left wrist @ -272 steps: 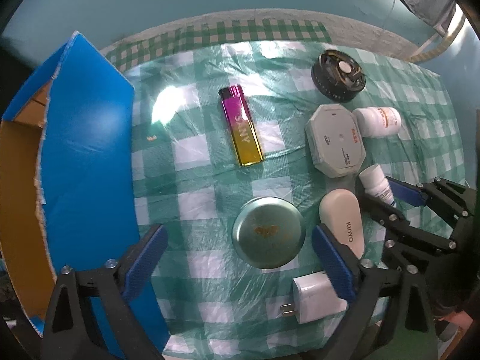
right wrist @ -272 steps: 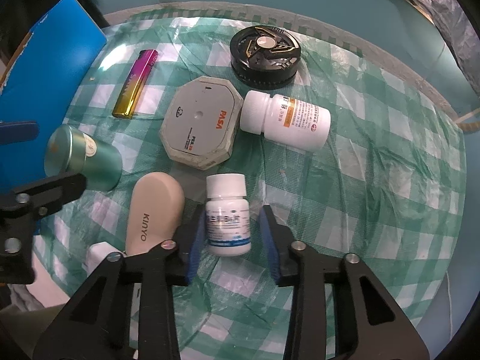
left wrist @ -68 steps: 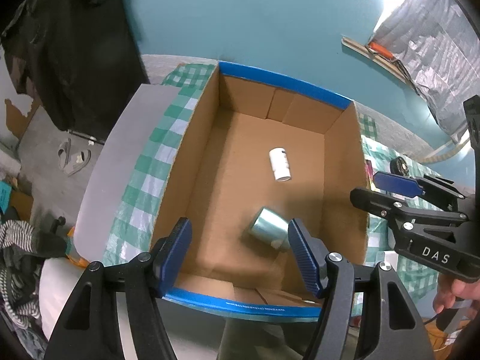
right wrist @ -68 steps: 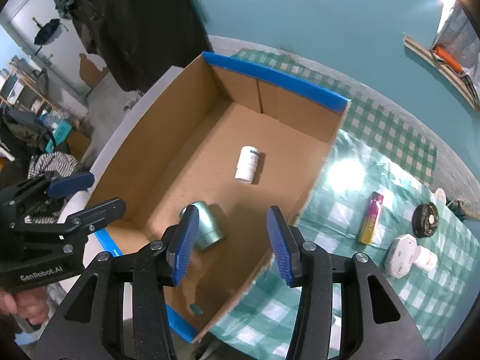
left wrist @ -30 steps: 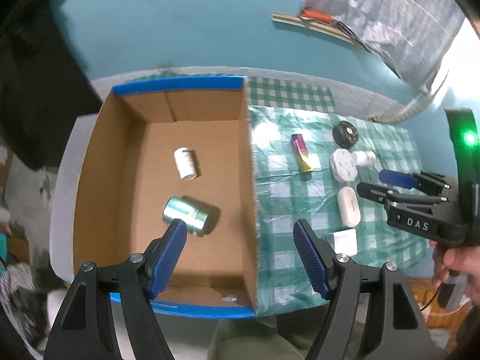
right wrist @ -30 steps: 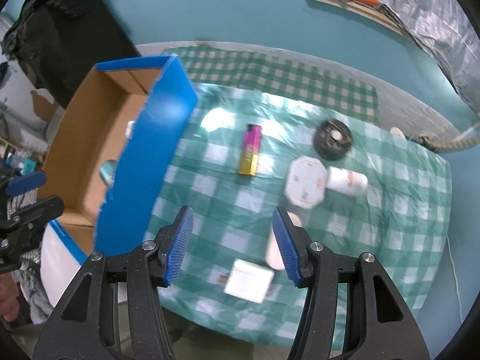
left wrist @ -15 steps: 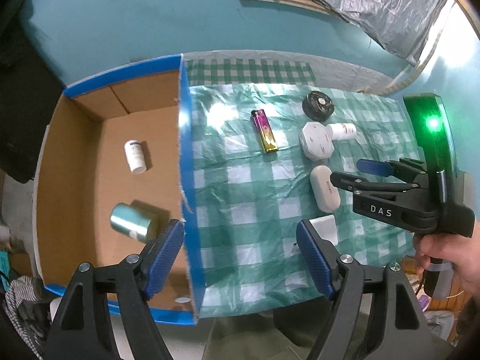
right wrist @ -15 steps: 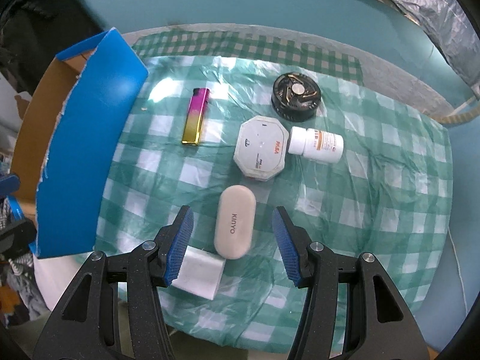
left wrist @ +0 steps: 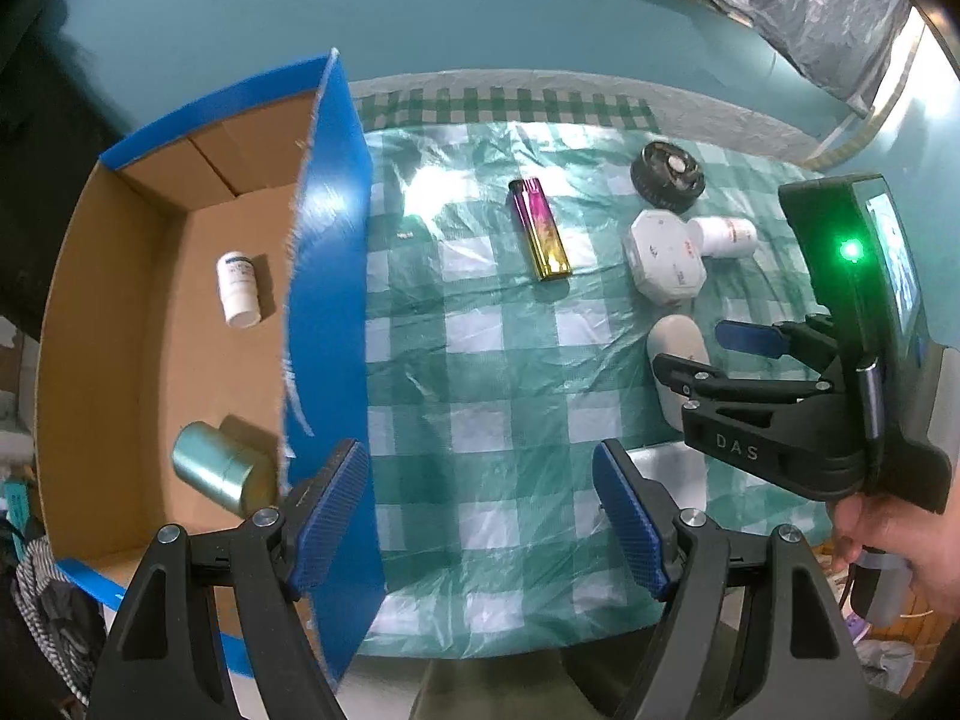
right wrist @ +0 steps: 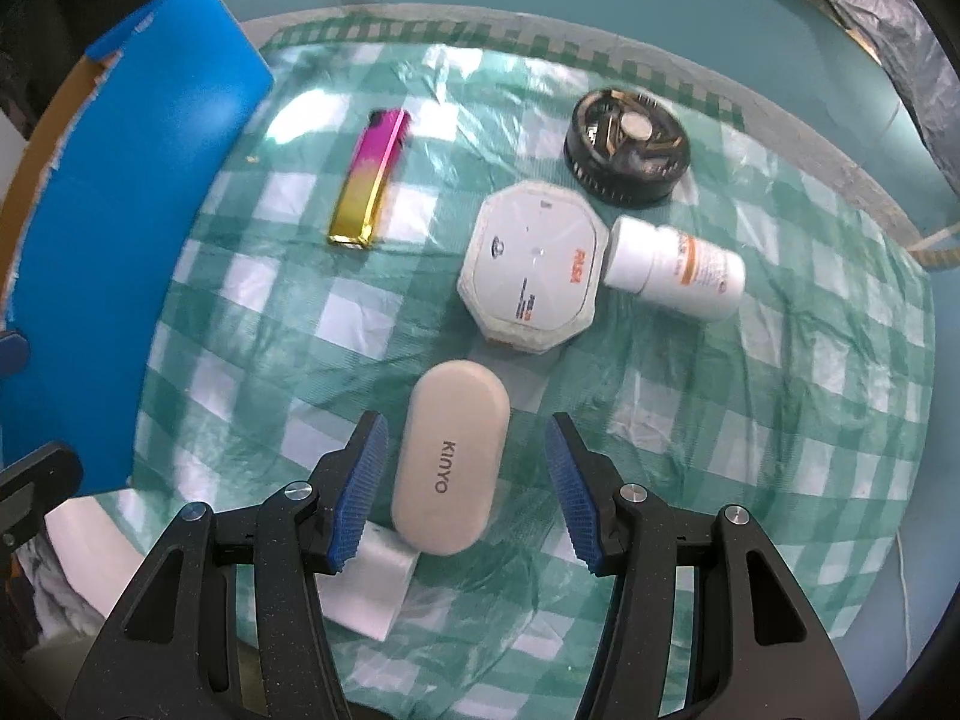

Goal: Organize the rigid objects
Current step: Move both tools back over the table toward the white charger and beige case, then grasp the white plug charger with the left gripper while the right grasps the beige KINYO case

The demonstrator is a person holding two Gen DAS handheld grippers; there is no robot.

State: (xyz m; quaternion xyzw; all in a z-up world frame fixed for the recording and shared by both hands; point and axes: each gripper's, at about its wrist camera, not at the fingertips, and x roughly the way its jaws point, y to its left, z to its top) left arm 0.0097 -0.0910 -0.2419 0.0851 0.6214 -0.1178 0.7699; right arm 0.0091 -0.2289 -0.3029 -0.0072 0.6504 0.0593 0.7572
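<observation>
The beige oval plastic case marked KINYO point(right wrist: 451, 461) lies on the green-and-white checked surface point(right wrist: 750, 420), between the spread, released jaws of the right hand-held gripper point(right wrist: 465, 495), untouched. A white square charger point(right wrist: 372, 585) lies just beside it. The teal floor point(left wrist: 300, 18) surrounds the surface. Only the left wrist view shows inside the blue-edged cardboard box point(left wrist: 327, 252), where a white pill bottle point(left wrist: 239, 288) and a green metal tin point(left wrist: 217, 471) lie; the left hand-held gripper point(left wrist: 480, 516) hangs open, empty.
</observation>
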